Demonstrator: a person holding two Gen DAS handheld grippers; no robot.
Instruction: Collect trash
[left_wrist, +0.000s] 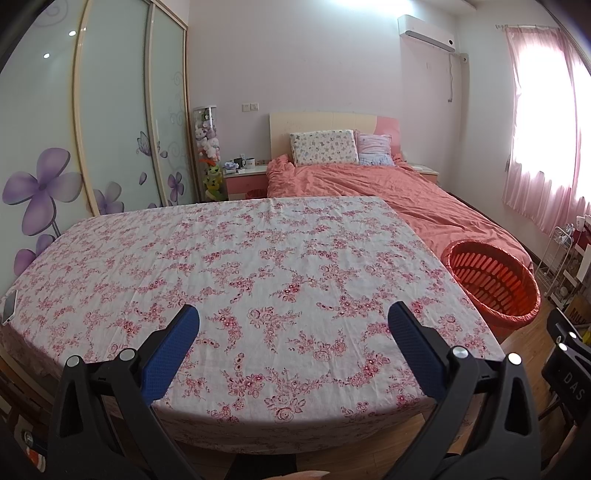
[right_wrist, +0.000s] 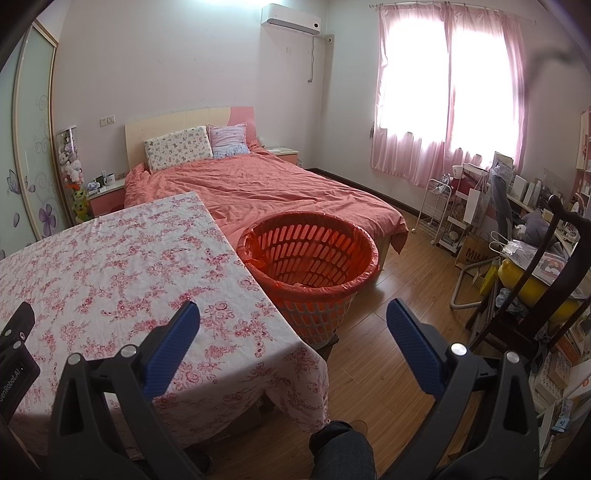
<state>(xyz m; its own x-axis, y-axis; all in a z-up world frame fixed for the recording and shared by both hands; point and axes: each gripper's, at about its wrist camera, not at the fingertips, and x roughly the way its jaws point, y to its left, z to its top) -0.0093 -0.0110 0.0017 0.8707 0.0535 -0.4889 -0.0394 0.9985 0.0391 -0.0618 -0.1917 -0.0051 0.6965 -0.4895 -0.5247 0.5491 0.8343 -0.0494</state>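
Orange basket (right_wrist: 308, 266) beyond right gripper (right_wrist: 293, 328), jaws spread, empty

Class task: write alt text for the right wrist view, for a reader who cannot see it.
An open right gripper hangs empty above the corner of a floral-clothed table, facing an orange laundry basket lined with an orange bag on the wooden floor. Behind stands a bed with a salmon cover.

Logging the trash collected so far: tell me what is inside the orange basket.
The orange basket holds an orange liner bag and a pale scrap at the bottom; its near wall hides the rest of the floor.
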